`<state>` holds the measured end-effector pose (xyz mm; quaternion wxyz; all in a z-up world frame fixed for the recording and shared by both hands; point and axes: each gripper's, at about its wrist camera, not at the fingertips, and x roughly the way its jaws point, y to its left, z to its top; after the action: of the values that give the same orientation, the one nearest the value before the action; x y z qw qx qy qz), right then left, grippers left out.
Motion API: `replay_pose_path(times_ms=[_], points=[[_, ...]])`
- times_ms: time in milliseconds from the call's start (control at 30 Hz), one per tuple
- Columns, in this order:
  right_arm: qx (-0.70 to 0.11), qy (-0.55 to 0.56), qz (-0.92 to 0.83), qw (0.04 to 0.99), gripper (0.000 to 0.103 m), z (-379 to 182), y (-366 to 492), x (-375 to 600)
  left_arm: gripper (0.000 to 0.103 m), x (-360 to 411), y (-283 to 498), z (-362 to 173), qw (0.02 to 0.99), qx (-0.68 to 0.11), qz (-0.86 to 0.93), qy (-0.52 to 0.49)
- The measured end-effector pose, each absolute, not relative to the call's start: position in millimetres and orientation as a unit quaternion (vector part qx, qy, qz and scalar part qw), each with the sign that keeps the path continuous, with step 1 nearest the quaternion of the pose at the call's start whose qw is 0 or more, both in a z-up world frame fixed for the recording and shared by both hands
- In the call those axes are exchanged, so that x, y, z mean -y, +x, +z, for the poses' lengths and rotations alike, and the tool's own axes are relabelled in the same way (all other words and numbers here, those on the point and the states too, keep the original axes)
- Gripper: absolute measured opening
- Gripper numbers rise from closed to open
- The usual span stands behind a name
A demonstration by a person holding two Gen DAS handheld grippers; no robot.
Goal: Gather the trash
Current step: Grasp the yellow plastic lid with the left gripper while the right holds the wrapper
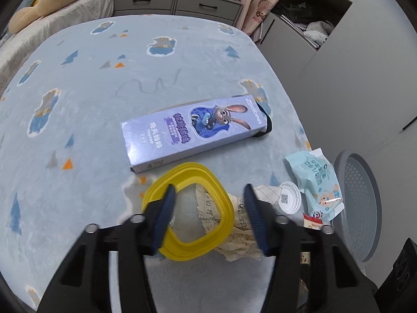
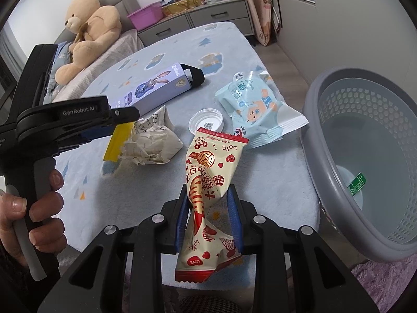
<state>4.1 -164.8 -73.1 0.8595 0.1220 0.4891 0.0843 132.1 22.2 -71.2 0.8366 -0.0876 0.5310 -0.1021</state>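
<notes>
Holding wrapper [image 2: 208,200] clamped in right hand-held gripper [image 2: 209,216] beside basket [image 2: 312,120] for disposal | left hand-held gripper [image 1: 208,214] straddles yellow ring [image 1: 190,208], grip undetermined

Pale blue bedspread [image 1: 86,120] printed with darker blue trees, orange triangles and cartoon animals. Lilac carton [image 1: 194,130] showing a grey rabbit in blue. Translucent yellow ring [image 1: 208,180]. Cream wrapper [image 2: 206,182] with red hearts and lettering. Light blue packet [image 2: 256,109]. White cap [image 2: 207,122]. Grey perforated basket [image 2: 365,156]. Tan teddy bear [image 2: 91,26].
</notes>
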Motion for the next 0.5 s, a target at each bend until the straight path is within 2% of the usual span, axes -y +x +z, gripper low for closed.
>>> replay_pose_path(times_ms=[33,100,167,500], points=[[-0.489,0.123,0.084,0.859,0.028,-73.1,4.5,165.2,0.036,-21.5,131.5,-71.4,0.836,-0.531,-0.109,-0.09],[-0.489,0.124,0.084,0.859,0.028,-73.0,4.8,166.1,0.018,-20.0,129.2,-68.7,0.836,-0.527,-0.122,-0.093],[-0.489,0.124,0.083,0.86,0.028,-73.2,5.2,166.0,0.006,-18.0,126.2,-65.1,0.838,-0.523,-0.13,-0.09],[-0.48,0.121,0.083,0.865,0.028,-66.3,0.9,164.2,0.005,-37.0,107.2,-44.2,0.855,-0.493,-0.13,-0.094]])
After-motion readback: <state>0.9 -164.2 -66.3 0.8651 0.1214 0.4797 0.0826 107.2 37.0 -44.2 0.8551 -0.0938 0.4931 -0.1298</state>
